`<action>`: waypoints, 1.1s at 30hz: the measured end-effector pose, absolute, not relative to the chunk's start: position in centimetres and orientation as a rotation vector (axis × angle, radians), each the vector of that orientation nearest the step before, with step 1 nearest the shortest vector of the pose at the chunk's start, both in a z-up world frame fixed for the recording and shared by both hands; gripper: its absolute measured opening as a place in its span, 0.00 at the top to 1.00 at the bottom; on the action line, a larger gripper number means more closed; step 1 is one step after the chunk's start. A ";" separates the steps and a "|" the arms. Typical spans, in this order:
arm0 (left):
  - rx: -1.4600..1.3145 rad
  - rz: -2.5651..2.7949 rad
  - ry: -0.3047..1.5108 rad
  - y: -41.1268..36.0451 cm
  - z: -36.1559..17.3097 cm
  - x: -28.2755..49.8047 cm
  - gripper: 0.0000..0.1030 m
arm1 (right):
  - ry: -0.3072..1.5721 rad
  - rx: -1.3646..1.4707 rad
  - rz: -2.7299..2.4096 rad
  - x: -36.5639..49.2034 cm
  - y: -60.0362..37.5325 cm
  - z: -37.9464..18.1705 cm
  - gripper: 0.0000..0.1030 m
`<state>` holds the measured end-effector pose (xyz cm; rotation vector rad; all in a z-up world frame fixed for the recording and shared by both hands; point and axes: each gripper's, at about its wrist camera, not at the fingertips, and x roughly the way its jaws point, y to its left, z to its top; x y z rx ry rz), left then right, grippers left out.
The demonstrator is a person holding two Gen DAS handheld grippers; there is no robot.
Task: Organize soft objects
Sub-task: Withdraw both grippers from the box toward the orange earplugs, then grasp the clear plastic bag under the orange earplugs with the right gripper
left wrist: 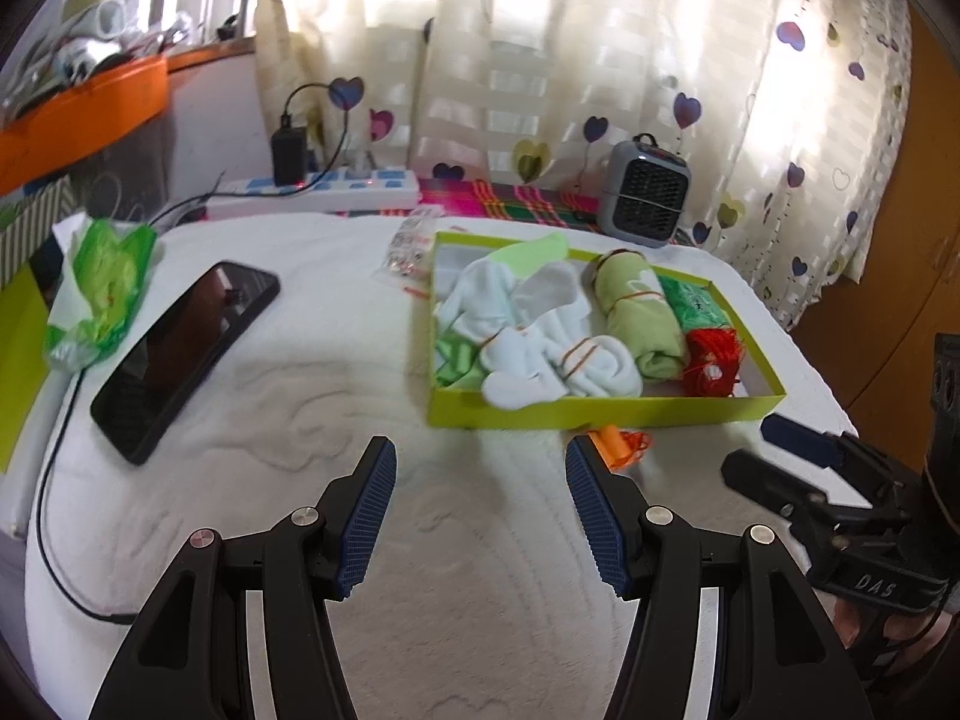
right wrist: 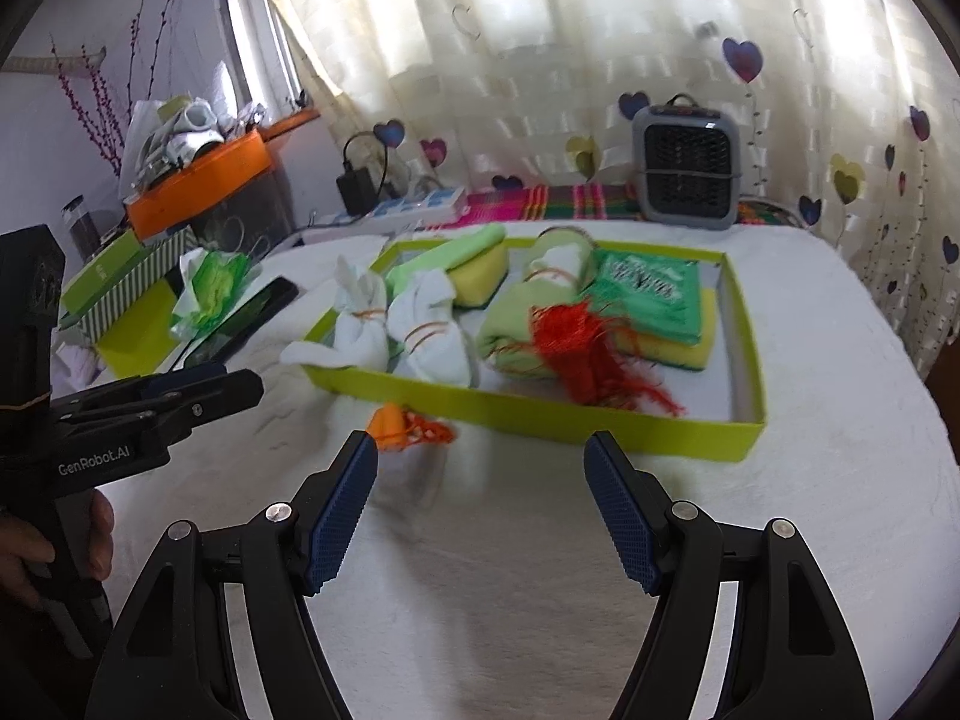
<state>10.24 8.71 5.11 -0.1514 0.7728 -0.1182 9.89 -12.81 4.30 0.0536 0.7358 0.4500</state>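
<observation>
A lime-green tray on the white bed cover holds white sock bundles, a rolled green cloth, a red-orange tassel, and a green packet on a yellow sponge. A small orange item lies on the cover just in front of the tray. My left gripper is open and empty, short of the tray. My right gripper is open and empty, just right of the orange item.
A black phone and a green tissue pack lie at the left. A grey heater, a power strip and an orange shelf stand behind. Curtains hang at the back.
</observation>
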 end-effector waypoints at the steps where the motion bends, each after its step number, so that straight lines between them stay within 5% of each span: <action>1: -0.166 -0.118 0.774 9.1 5.0 10.1 0.43 | 0.745 0.051 0.454 9.9 -12.5 4.1 0.30; 23: -0.242 -0.123 0.806 11.1 3.2 9.8 0.43 | 0.899 -0.095 0.455 12.0 -5.9 0.6 0.31; 33: -0.236 -0.131 0.819 10.7 2.9 10.0 0.43 | 0.877 -0.140 0.413 11.8 -6.2 0.7 0.59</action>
